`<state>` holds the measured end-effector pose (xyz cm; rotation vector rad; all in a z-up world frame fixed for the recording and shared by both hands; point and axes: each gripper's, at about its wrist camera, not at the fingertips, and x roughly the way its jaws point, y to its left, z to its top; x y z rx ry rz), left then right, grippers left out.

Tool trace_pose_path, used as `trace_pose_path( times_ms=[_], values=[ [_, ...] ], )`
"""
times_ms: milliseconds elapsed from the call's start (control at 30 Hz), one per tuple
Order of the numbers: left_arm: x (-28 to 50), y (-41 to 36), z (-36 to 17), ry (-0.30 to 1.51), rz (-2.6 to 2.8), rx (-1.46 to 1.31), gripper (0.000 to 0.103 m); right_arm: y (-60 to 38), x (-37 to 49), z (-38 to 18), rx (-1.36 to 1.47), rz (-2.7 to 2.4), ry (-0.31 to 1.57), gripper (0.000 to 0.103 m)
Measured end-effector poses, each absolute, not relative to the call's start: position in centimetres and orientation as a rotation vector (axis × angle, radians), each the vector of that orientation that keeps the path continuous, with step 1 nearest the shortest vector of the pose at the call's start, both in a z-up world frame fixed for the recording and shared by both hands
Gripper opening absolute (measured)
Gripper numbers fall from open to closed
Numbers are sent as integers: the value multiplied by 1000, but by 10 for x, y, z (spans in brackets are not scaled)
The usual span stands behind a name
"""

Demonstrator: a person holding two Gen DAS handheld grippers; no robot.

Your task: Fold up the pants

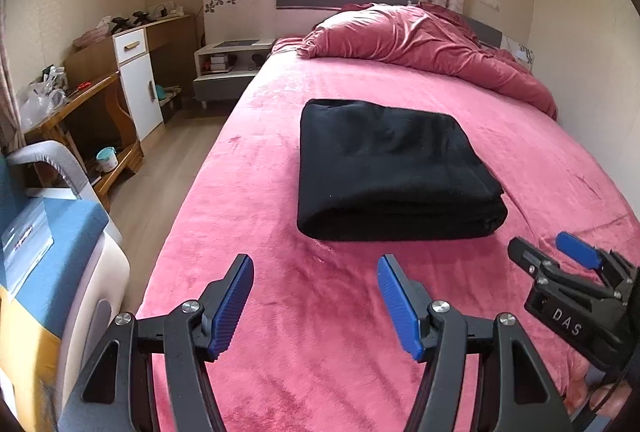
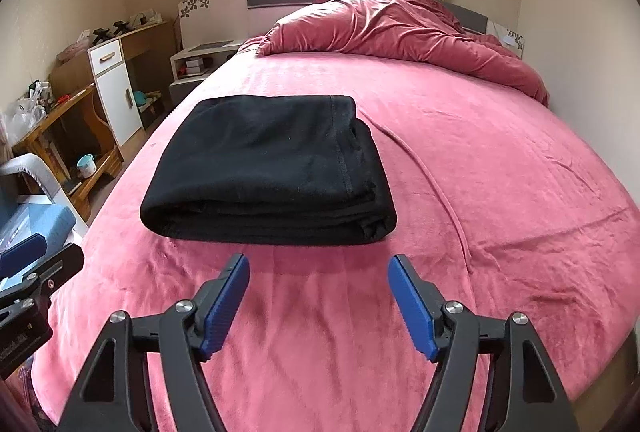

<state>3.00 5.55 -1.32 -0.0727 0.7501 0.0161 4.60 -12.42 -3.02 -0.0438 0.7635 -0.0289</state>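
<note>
Pants point(image 1: 394, 171), black fleece, sit folded into a thick rectangular stack on the pink plush bedspread point(image 1: 320, 312), near the middle of the bed. Left gripper point(image 1: 316, 272) hovers just short of the stack's near edge, blue-padded fingers spread wide, nothing between them. Right gripper point(image 2: 319, 270) hangs beside it, fingers apart too, also clear of the stack. Beyond the stack, a crumpled red duvet point(image 2: 400, 31) lies heaped at the headboard.
</note>
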Motion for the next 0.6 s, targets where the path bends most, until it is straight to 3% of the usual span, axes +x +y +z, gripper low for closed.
trace_pose_path(
  times_ms=[600],
  values=[
    [20,55,-6,707,55,-49,66,-128,34,-25,-58,-45,737,74]
  ],
)
